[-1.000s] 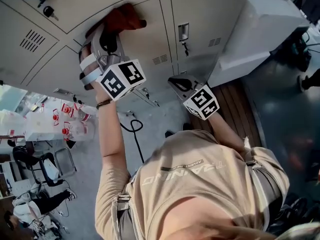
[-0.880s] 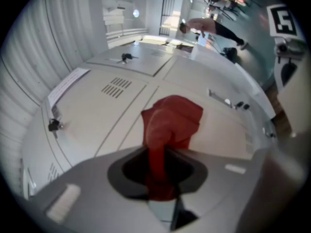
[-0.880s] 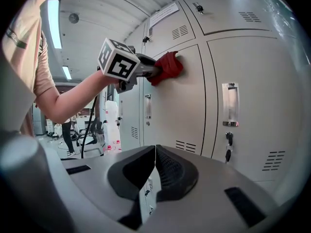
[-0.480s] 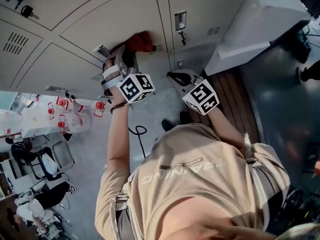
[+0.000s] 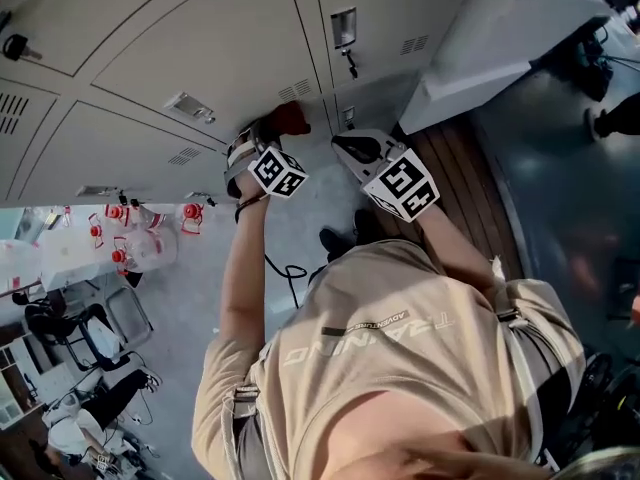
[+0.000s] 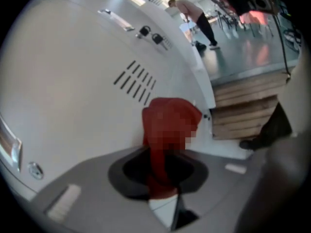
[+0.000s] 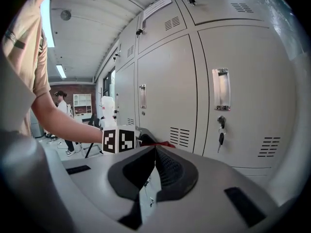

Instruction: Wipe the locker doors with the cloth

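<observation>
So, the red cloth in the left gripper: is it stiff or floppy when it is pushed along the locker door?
Probably floppy: the red cloth bunches into soft folds beyond the left gripper, whose jaws are shut on it. It is likely light, since that one pinch carries it. On the smooth locker door it may slide easily and crumple.

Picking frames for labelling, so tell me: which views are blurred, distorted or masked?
Left gripper view: soft, blurred, heavy fisheye, a mosaic patch over the red cloth. Right gripper view: sharp, evenly lit, locker doors bowed by fisheye. Head view: mostly sharp, steep perspective.
</observation>
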### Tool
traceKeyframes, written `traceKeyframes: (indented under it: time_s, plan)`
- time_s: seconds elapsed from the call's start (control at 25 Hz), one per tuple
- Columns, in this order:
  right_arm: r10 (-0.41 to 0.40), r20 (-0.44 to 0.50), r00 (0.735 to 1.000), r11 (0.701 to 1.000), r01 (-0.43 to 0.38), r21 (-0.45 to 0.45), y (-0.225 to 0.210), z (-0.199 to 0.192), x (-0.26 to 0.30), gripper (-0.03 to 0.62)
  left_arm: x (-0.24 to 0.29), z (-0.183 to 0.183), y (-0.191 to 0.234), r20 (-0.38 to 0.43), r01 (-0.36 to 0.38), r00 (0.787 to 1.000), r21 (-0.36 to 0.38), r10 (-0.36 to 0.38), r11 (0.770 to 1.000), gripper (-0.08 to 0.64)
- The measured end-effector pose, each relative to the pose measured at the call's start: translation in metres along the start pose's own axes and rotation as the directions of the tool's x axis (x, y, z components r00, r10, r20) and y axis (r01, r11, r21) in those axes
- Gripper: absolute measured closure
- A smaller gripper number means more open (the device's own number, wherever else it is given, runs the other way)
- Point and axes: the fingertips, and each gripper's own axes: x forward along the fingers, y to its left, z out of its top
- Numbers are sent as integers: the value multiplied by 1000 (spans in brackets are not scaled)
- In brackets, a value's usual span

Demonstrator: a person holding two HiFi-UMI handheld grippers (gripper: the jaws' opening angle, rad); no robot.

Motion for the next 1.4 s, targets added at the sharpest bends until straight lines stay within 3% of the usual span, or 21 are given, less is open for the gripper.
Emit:
traceKeyframes:
  time_s: [0.16, 0.44, 0.52, 0.64, 0.84, 1.04, 1.16, 1.28, 1.4]
  plan:
    - [-15, -1, 1000, 1000, 15, 2, -1, -2, -6, 577, -8, 6, 2, 10, -11, 1000, 9, 11, 1000, 480]
    - [-46, 30, 999, 999, 46, -15, -8, 10, -12, 577, -101, 78, 70, 134, -138, 982, 30, 133, 990, 480]
    - [-56, 48, 997, 998, 57, -35, -13, 21, -14, 577, -138, 103, 94, 185, -197, 965, 47, 185, 979, 480]
    - [-76, 88, 993, 995, 82, -62, -22, 39, -21, 577, -186, 138, 137, 255, -307, 924, 48, 286, 950, 480]
    - [-100, 117, 988, 992, 108, -64, -30, 48, -33, 577, -241, 185, 204, 323, -482, 834, 31, 448, 875, 480]
    - [-107, 114, 988, 993, 113, -42, -34, 39, -42, 577, -261, 212, 246, 335, -576, 777, 40, 532, 816, 479]
    - [-112, 104, 988, 993, 116, -26, -40, 31, -46, 577, -263, 216, 263, 322, -604, 758, 21, 567, 797, 480]
    - [-118, 97, 988, 993, 120, -9, -45, 24, -49, 577, -250, 216, 266, 297, -600, 768, 25, 567, 800, 480]
    - [-119, 95, 988, 993, 119, 3, -48, 21, -48, 577, -238, 215, 261, 292, -620, 754, 23, 588, 784, 480]
